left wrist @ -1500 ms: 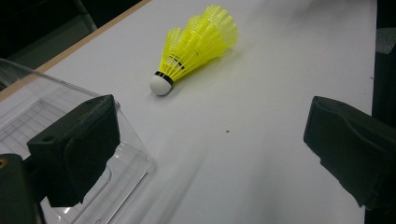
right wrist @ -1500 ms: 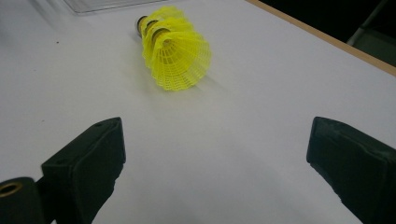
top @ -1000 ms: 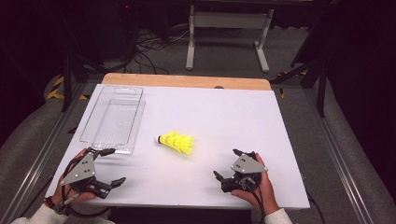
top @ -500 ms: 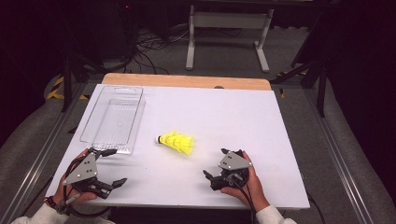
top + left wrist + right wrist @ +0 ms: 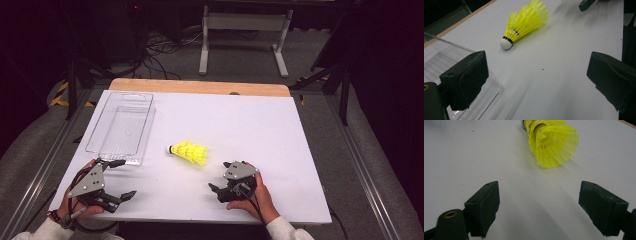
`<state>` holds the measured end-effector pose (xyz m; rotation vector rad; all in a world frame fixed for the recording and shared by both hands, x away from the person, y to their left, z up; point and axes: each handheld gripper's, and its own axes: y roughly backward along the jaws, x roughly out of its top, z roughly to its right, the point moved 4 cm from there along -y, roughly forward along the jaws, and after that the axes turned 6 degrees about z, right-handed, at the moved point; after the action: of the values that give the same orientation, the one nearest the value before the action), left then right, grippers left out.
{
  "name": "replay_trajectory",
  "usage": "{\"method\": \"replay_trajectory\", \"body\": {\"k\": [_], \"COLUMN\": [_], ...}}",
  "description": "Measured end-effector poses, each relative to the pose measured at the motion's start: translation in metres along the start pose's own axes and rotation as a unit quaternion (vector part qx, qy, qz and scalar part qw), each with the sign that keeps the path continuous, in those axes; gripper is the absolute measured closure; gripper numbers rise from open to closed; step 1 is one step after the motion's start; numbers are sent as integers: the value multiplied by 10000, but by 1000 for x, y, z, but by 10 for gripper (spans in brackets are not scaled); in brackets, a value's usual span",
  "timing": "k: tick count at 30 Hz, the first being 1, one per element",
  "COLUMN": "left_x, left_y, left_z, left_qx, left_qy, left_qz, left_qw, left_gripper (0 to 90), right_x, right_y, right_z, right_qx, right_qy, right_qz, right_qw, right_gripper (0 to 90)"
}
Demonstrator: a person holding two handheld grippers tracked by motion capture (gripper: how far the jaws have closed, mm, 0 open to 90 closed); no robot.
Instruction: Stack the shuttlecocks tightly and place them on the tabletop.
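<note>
In your right gripper view, the shuttlecock is cut off by the top edge: its white tip lies out of frame. In your left gripper view, the clear tray runs off the left and bottom edges, and the near jaw of the left gripper hides part of its wall. The right gripper shows there as one dark tip cut by the top edge. In the high view, both forearms are cut by the bottom edge, and the tray's far rim is faint
</note>
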<state>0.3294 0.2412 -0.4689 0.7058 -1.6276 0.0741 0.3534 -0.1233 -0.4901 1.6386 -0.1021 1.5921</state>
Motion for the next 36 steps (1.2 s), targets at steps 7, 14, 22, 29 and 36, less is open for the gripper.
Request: {"method": "replay_trajectory", "body": {"k": [7,14,22,29,36], "left_x": [0,0,-1,-1,-1], "left_y": [0,0,0,1,1], "left_z": [0,0,0,0,0], "left_qx": [-6,-13,-15,-10,-7], "left_qy": [10,0,13,6,8], "left_qz": [4,-2,-7,-5,-8], "left_qw": [10000,10000,10000,10000,10000], "left_gripper": [47,47,48,47,48], "right_x": [4,13,23,30,40], "right_y": [-13,-28,-52,-71,-87], "right_z": [-2,-6,-5,-3,-6], "right_qx": [197,246,364,355,414], "right_qy": [-72,-56,-113,-313,-394], "right_qz": [-127,-225,-291,-258,-189], "right_qw": [9997,9994,9988,9985,9982], "right_gripper": [243,273,275,319,357]}}
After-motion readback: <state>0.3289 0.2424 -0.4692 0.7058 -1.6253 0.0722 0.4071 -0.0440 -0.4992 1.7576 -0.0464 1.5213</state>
